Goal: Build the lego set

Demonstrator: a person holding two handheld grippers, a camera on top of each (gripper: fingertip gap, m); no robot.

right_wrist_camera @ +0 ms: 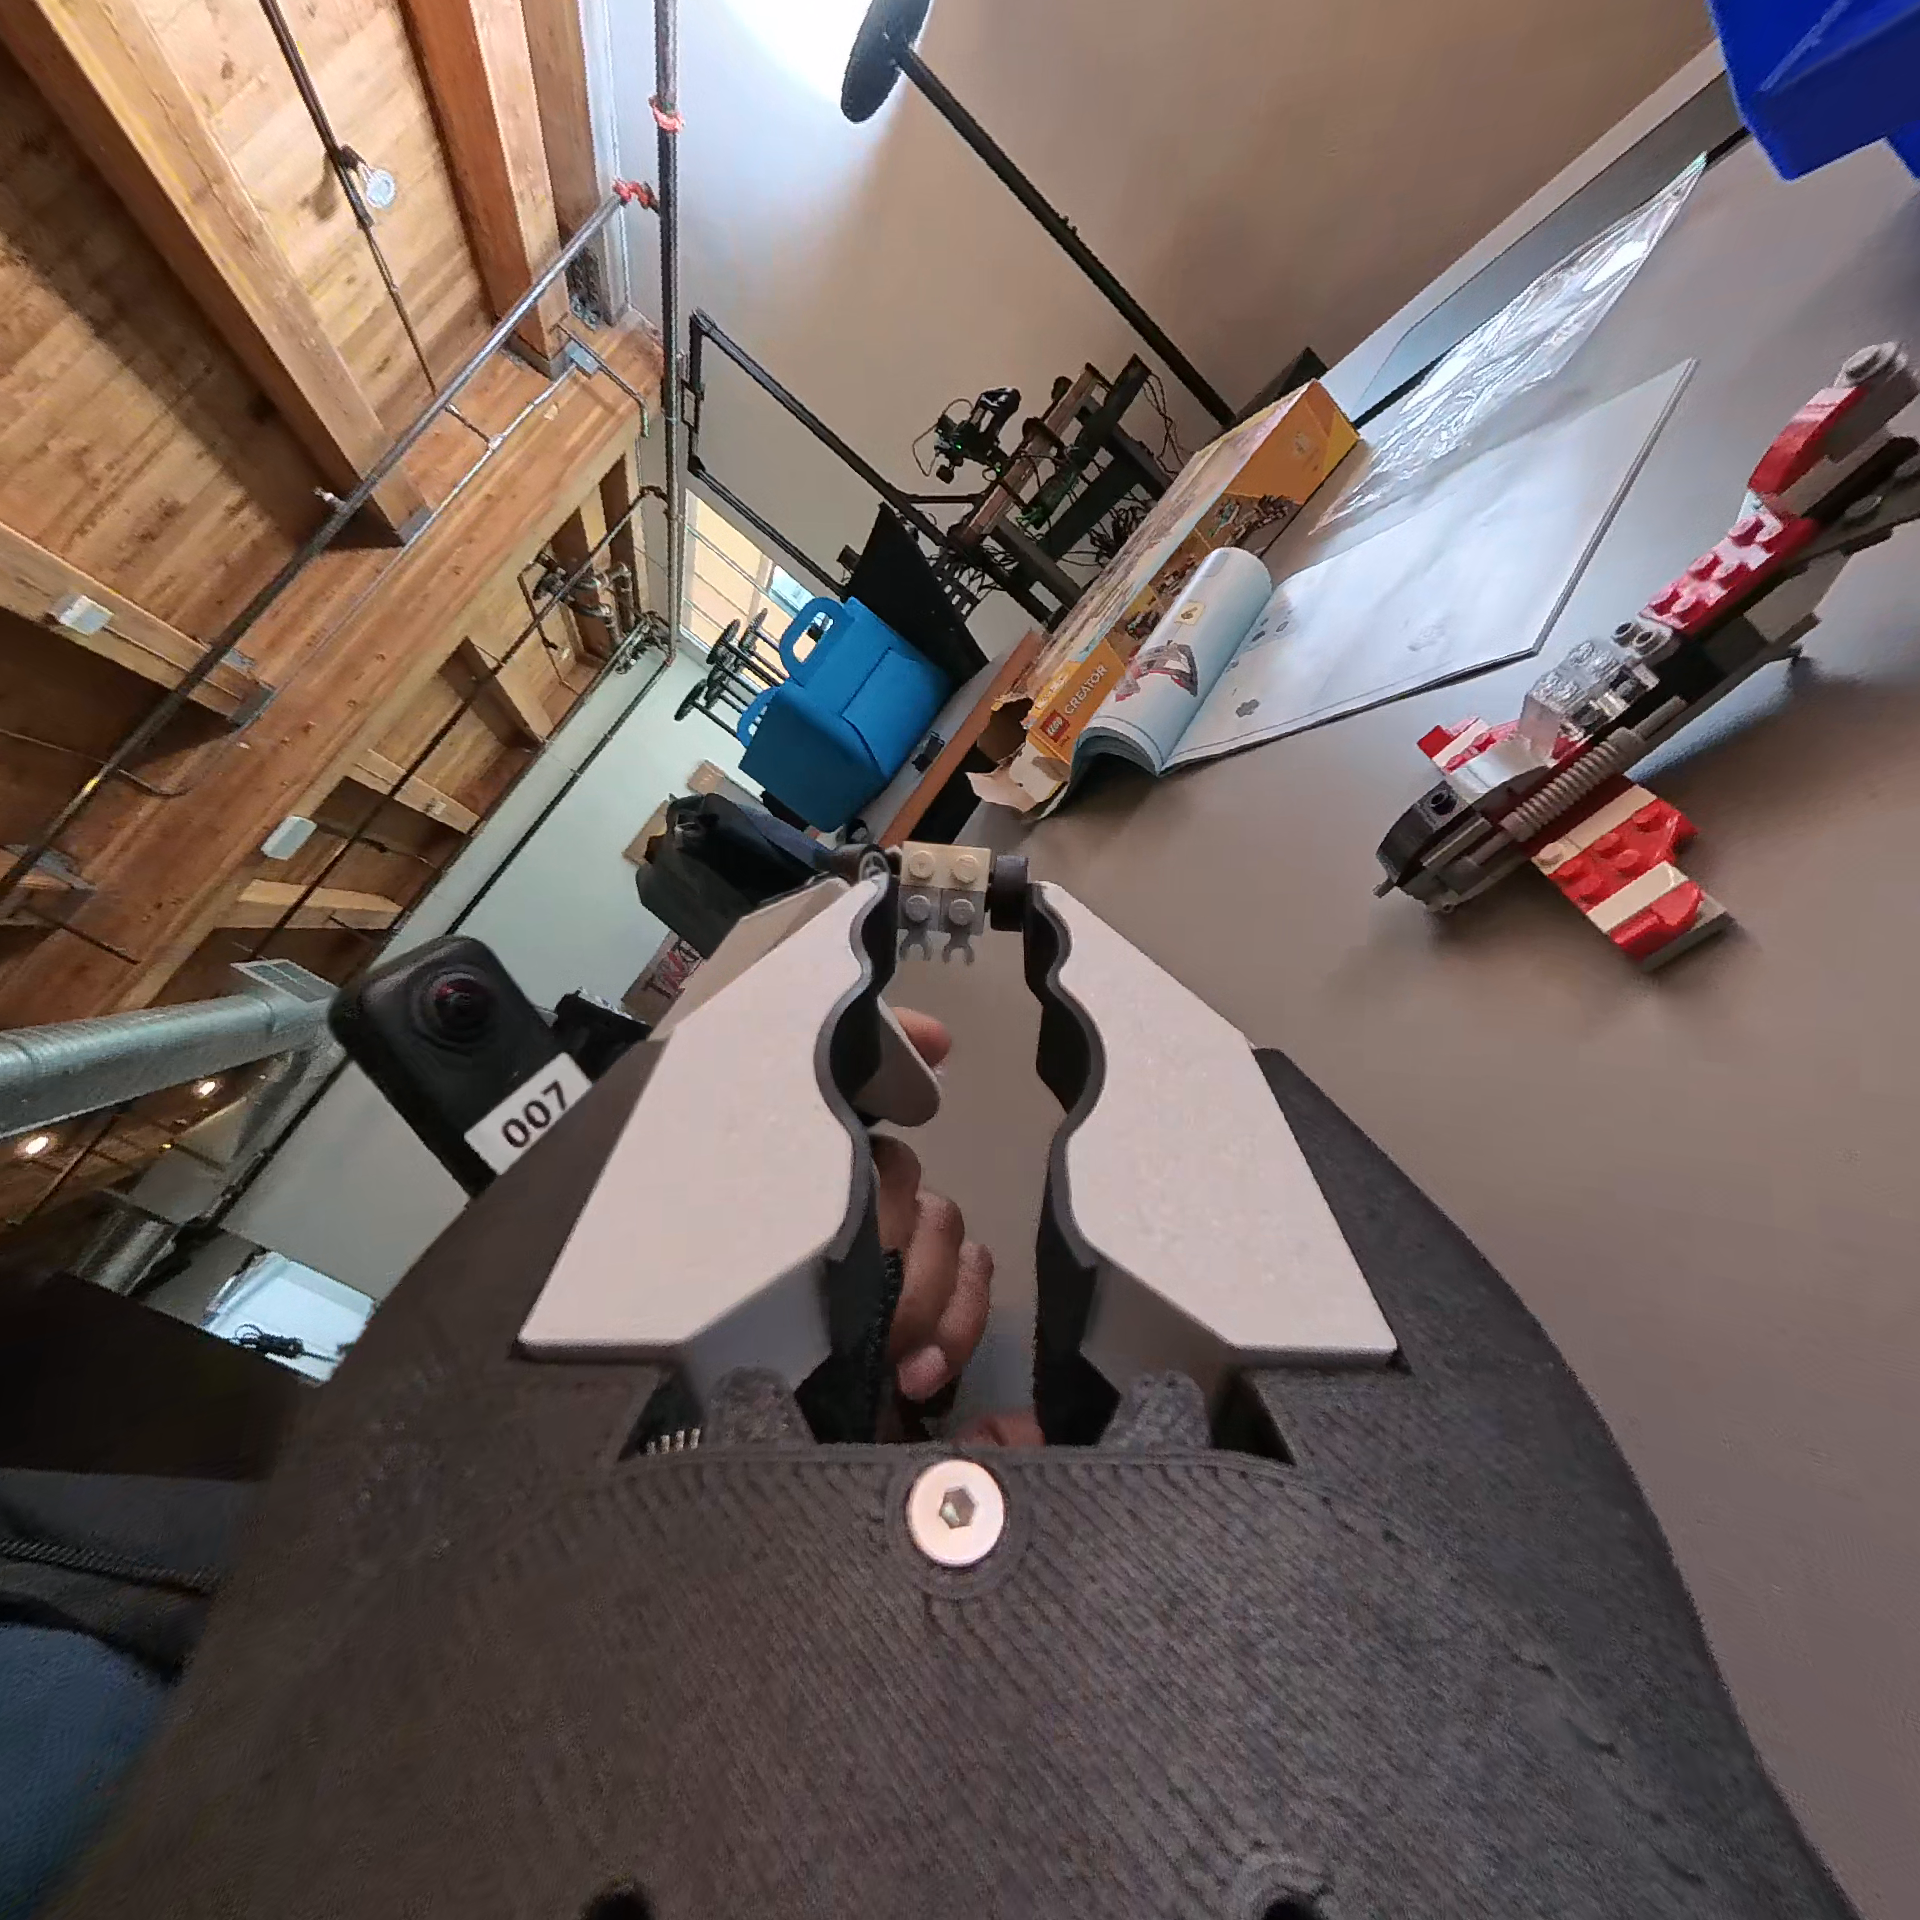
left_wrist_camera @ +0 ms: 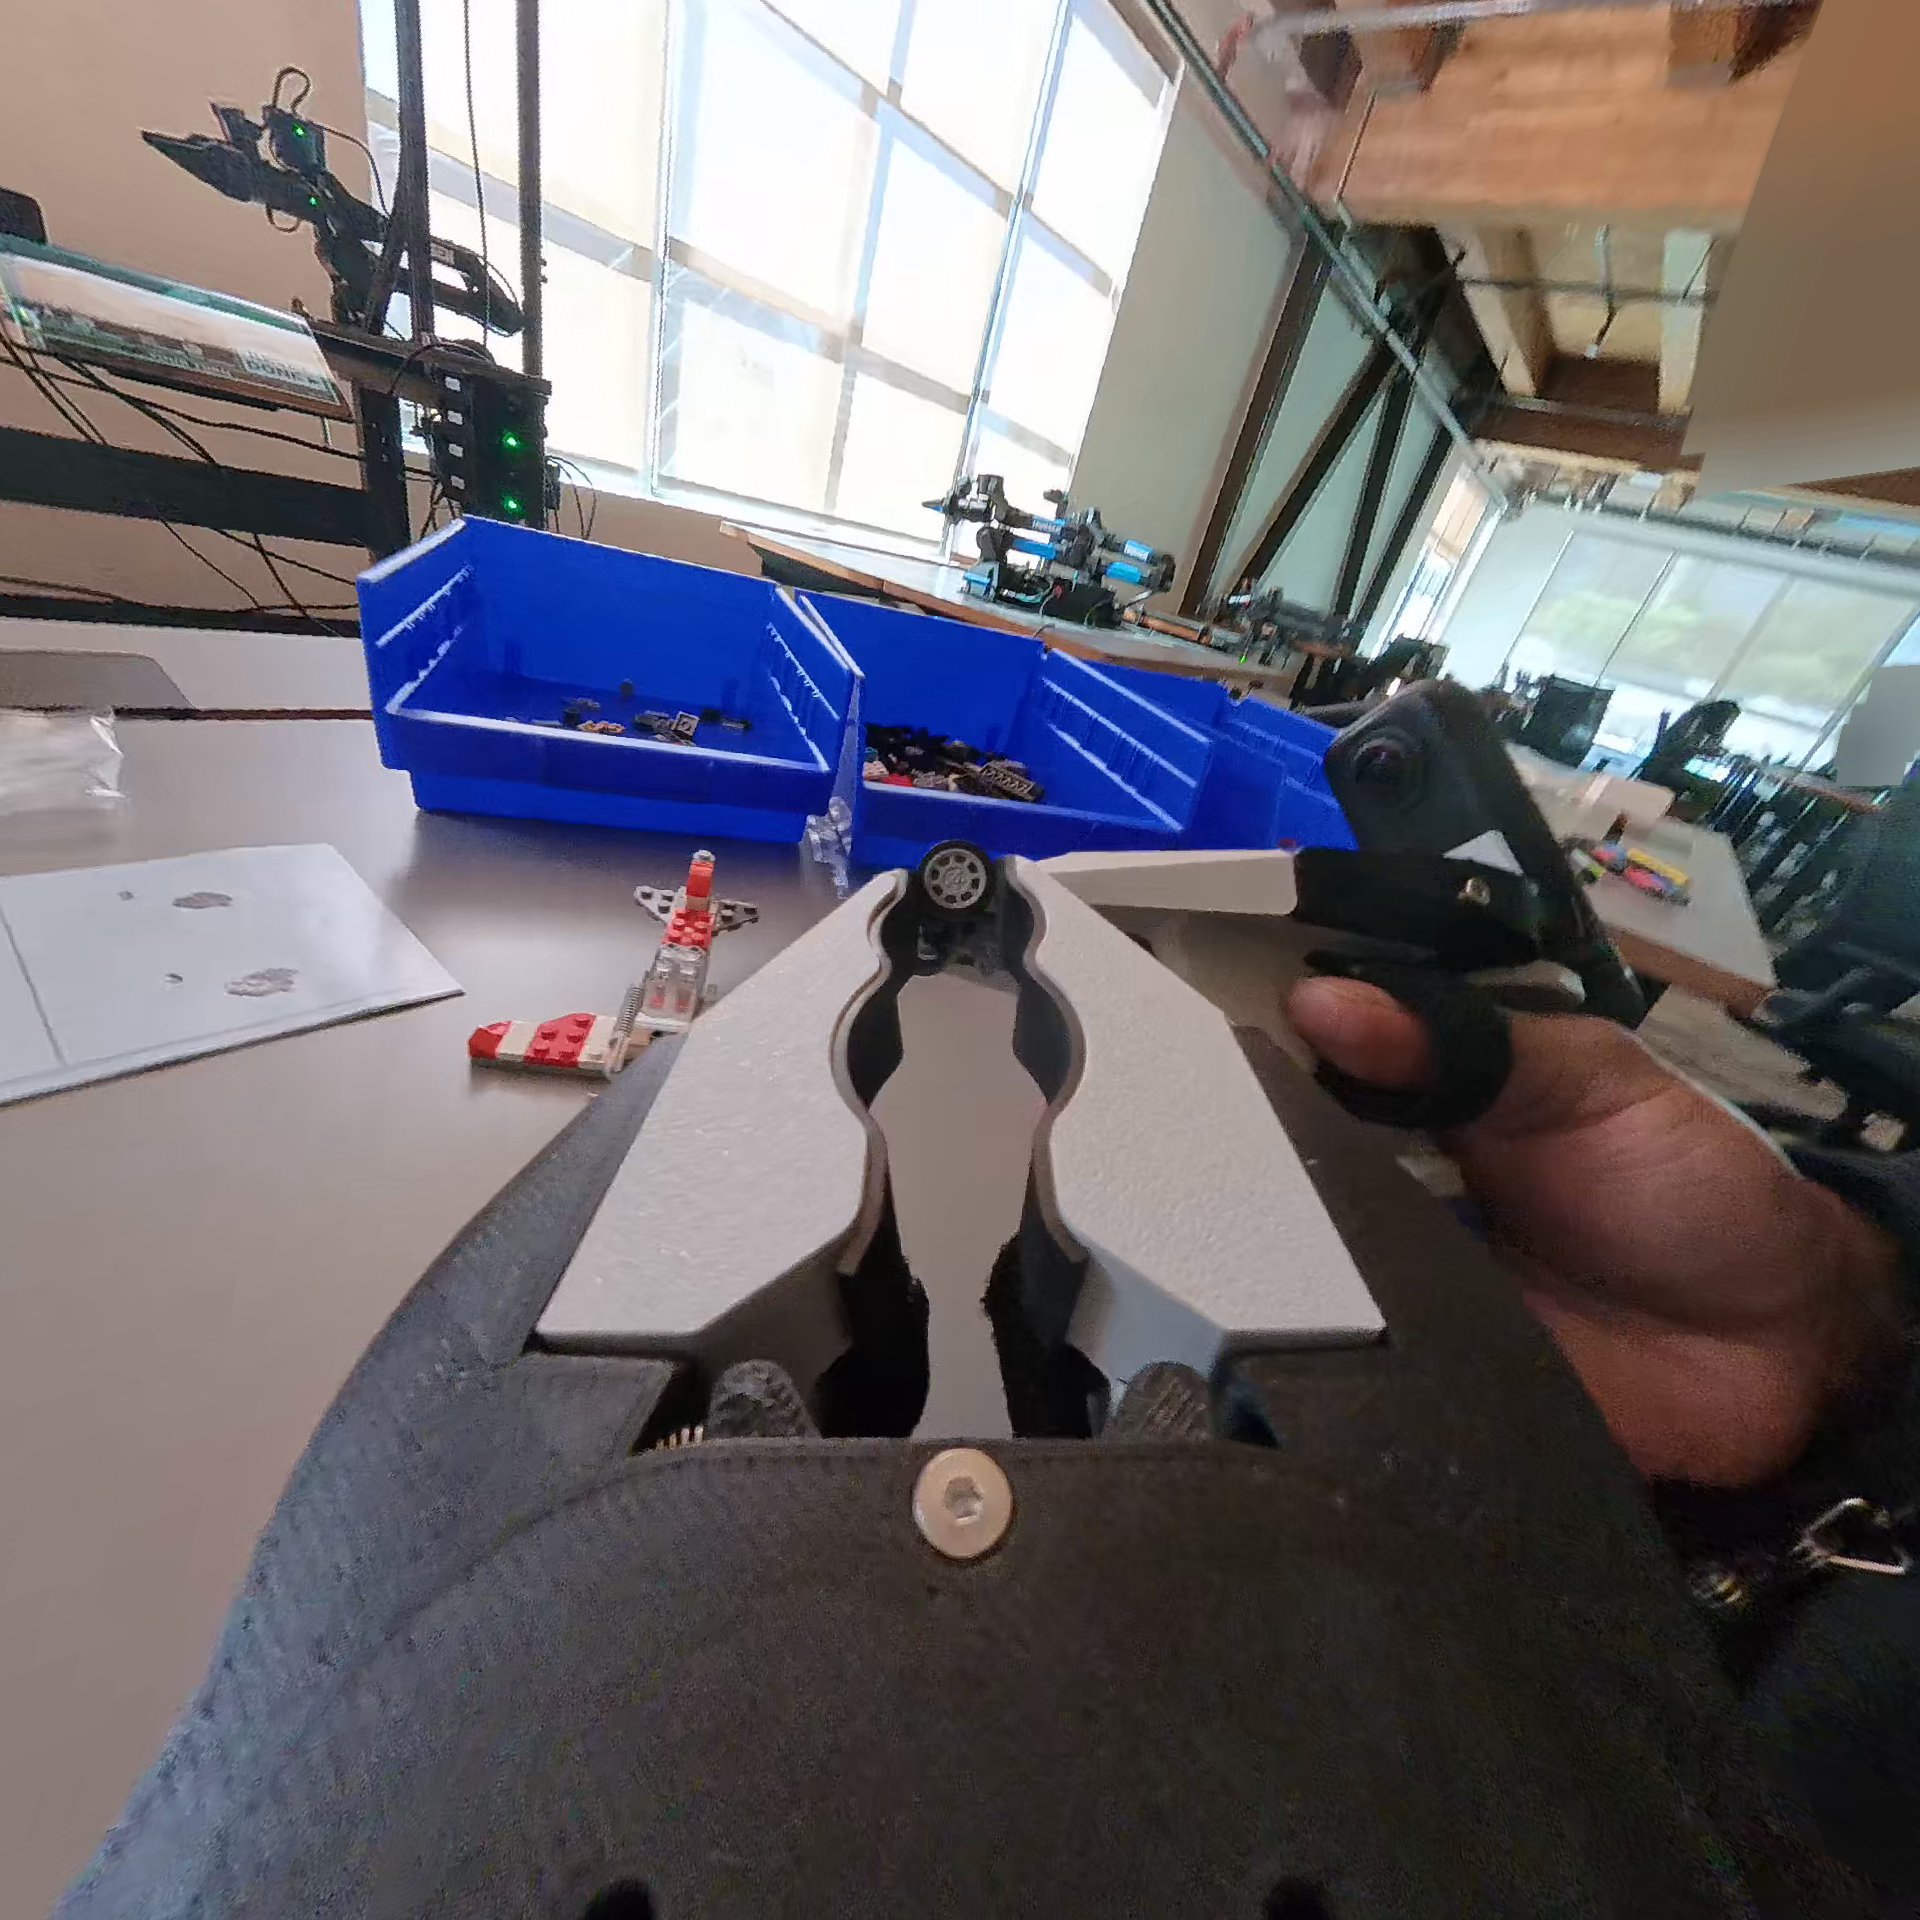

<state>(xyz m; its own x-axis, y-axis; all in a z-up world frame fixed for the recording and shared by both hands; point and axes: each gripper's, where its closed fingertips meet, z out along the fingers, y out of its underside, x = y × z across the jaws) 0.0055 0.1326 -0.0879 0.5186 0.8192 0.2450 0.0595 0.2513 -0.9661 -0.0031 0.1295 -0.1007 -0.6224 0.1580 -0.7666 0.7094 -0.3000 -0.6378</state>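
Note:
My left gripper is shut on a small grey wheel assembly, with one wheel facing the camera at the tips. My right gripper grips the same assembly from the right, its tips against the dark wheels on either side of the grey plates. The right gripper's grey finger reaches the wheel in the left wrist view. Both hold it above the table. The partly built red and white plane lies on the table to the left, and also shows in the right wrist view.
Two blue bins with several loose pieces stand behind the plane. A white sheet and a plastic bag lie at the left. An open instruction booklet and the set's box lie farther along the table. My two grippers' fingertips are within a few centimetres of each other.

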